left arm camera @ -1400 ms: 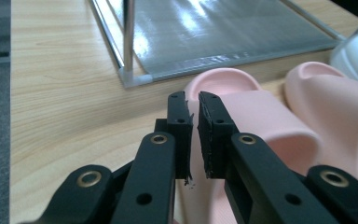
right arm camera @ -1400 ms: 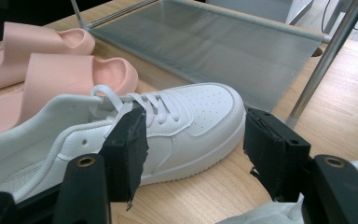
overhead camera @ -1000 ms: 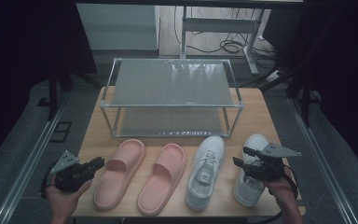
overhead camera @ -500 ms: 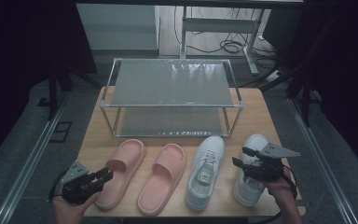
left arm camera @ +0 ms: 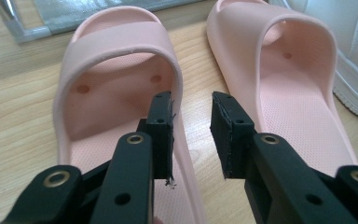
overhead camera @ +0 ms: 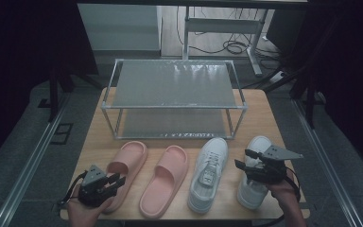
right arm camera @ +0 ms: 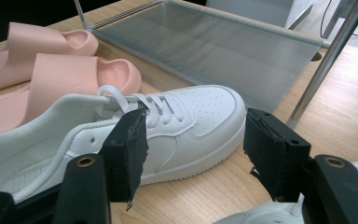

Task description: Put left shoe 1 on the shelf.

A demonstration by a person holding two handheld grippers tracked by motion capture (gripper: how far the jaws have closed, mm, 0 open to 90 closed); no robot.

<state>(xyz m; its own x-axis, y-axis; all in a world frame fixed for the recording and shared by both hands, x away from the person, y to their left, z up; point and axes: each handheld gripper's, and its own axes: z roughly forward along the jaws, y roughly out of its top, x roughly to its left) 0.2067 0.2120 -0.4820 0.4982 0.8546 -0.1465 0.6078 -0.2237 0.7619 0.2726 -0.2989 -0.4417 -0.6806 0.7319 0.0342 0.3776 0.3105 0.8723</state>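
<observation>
The two-tier shoe rack (overhead camera: 172, 90) stands at the far middle of the tabletop (overhead camera: 264, 111), both shelves bare, and four shoes lie in a row just in front of it. Farthest left of the rack, the left tool (overhead camera: 108, 182) hangs over the heel end of the left pink slipper (overhead camera: 125, 165); in the left gripper view its jaws are parted either side of that slipper's inner wall, not yet closed on it. Next comes the right pink slipper (overhead camera: 165, 187), then the left white sneaker (overhead camera: 208, 172). To the rack's front right, the right tool (overhead camera: 246, 160) hovers with jaws wide apart, seemingly above the right white sneaker (overhead camera: 253, 187), though that shoe is half hidden. Judging by the empty rack, shelving the shoes looks like the job, and none of it is done: all four are still to be lifted.
</observation>
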